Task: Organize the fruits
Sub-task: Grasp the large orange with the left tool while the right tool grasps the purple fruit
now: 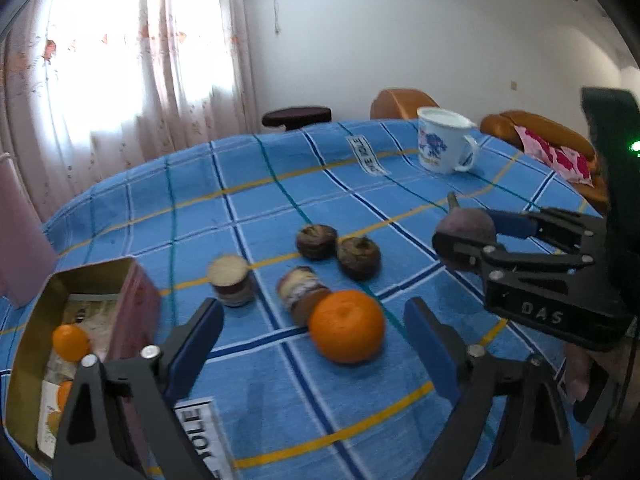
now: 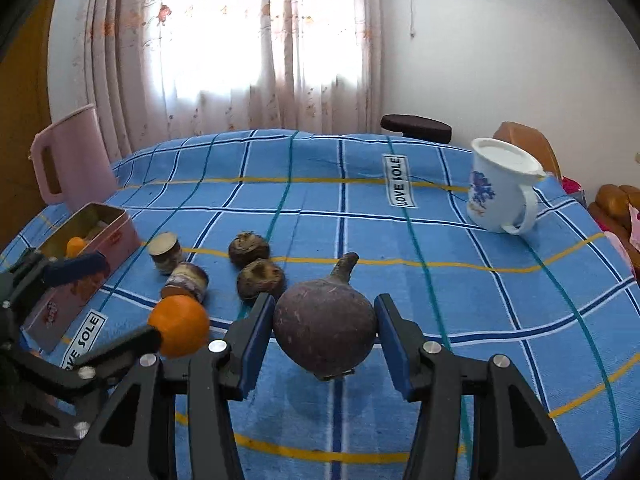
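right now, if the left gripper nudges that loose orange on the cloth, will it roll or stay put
The orange looks round and smooth, so it would probably roll. The soft tablecloth may slow it. The left gripper is open around it, likely limiting any drift.

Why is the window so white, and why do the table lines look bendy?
Left wrist view: daylight through the curtain washes out to white, and the orange looks a bit blurry. Right wrist view: the fisheye lens curves the blue checked tablecloth lines, and the window glare is the same.
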Available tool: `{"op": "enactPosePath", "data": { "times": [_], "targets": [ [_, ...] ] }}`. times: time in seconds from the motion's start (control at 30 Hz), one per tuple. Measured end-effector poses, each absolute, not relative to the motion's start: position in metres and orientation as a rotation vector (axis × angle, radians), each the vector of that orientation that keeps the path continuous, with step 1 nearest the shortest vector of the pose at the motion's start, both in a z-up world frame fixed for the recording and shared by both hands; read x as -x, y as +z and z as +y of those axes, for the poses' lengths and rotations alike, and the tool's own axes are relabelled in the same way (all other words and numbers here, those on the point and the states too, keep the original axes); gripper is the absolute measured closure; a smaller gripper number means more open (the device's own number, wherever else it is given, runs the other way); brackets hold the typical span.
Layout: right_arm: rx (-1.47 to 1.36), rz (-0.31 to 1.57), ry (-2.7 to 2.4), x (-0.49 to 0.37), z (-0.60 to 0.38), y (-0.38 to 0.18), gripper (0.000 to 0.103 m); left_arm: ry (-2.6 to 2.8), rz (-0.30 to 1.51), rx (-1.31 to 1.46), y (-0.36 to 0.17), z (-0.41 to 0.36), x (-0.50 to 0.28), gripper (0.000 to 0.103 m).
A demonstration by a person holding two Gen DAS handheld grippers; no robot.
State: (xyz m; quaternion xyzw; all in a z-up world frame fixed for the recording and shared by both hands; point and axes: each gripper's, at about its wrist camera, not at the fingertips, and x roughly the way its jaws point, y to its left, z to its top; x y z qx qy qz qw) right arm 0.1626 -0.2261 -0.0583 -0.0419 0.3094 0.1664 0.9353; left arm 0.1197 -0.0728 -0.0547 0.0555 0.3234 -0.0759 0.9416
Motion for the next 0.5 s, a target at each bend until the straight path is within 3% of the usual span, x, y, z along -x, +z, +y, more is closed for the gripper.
{"op": "enactPosePath", "data": {
  "times": [0.1, 0.17, 0.3, 0.37, 0.5],
  "targets": [
    [0.067, 0.631, 0.34, -0.164, -0.233, -0.057, 0.05, -0.176, 0.722, -0.107, -0.062, -0.079, -0.131, 0.027],
    [0.071, 0.629, 0.346, -0.162, -0.232, -0.057, 0.05, -0.18, 0.753, -0.098, -0.067, -0.08, -0.136, 0.041],
    [0.096, 0.628, 0.357, -0.16, -0.226, -0.057, 0.05, -0.196, 0.795, -0.083, -0.073, -0.083, -0.142, 0.042],
    [0.093, 0.625, 0.365, -0.16, -0.226, -0.057, 0.05, -0.202, 0.784, -0.098, -0.072, -0.086, -0.14, 0.054],
    [0.079, 0.604, 0.377, -0.156, -0.229, -0.055, 0.05, -0.213, 0.772, -0.106, -0.07, -0.088, -0.137, 0.055]
  ]
}}
